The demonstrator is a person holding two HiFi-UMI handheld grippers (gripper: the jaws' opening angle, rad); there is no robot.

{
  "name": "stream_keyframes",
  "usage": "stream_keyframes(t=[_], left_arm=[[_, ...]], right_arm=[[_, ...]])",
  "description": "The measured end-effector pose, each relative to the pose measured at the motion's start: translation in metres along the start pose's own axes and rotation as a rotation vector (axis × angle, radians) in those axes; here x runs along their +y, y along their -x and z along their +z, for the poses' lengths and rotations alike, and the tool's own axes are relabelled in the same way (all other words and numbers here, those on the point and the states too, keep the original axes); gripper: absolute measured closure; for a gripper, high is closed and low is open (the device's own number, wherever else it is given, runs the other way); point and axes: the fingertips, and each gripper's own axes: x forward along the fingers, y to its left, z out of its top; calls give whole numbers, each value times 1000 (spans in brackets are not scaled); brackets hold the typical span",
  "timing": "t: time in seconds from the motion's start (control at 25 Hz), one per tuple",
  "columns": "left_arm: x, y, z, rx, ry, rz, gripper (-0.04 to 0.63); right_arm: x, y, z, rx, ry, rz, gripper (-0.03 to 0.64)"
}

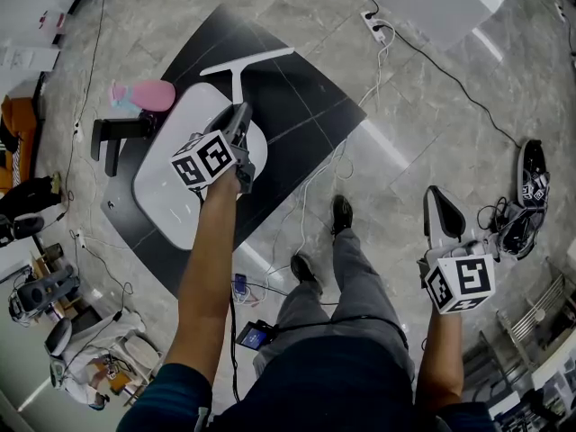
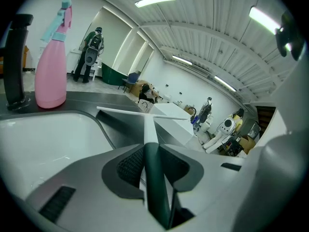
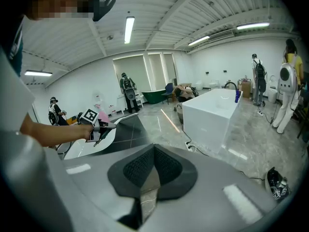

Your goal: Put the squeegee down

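A white T-shaped squeegee (image 1: pixel 245 64) with a dark green handle (image 2: pixel 157 178) is held out over the black counter (image 1: pixel 301 97) and the far rim of the white sink (image 1: pixel 166 201). My left gripper (image 1: pixel 241 122) is shut on that handle, and the blade (image 2: pixel 145 114) points away past the jaws. In the left gripper view the left gripper (image 2: pixel 147 151) clamps the handle between both pads. My right gripper (image 1: pixel 441 207) hangs over the floor at the right, jaws together, nothing in them. The right gripper view shows the left gripper (image 3: pixel 99 124) at the counter.
A pink spray bottle (image 1: pixel 144 95) and a black faucet (image 1: pixel 117 135) stand at the sink's left side. Cables and a power strip (image 1: pixel 373 27) lie on the floor. Dark gear (image 1: pixel 529 187) sits at the right. My shoes (image 1: pixel 340 214) are below the counter's corner.
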Motion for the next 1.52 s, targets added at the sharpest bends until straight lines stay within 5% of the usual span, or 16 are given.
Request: stream_keyframes(t=[1.04,1.52], left_arm=[[8,-18,-22,67,-46,65,497],[-5,6,1,28,-28,15,466]], right_arm=[[6,13,9,-27,2,-21,607],[21,29,29,-71,23,-25,607]])
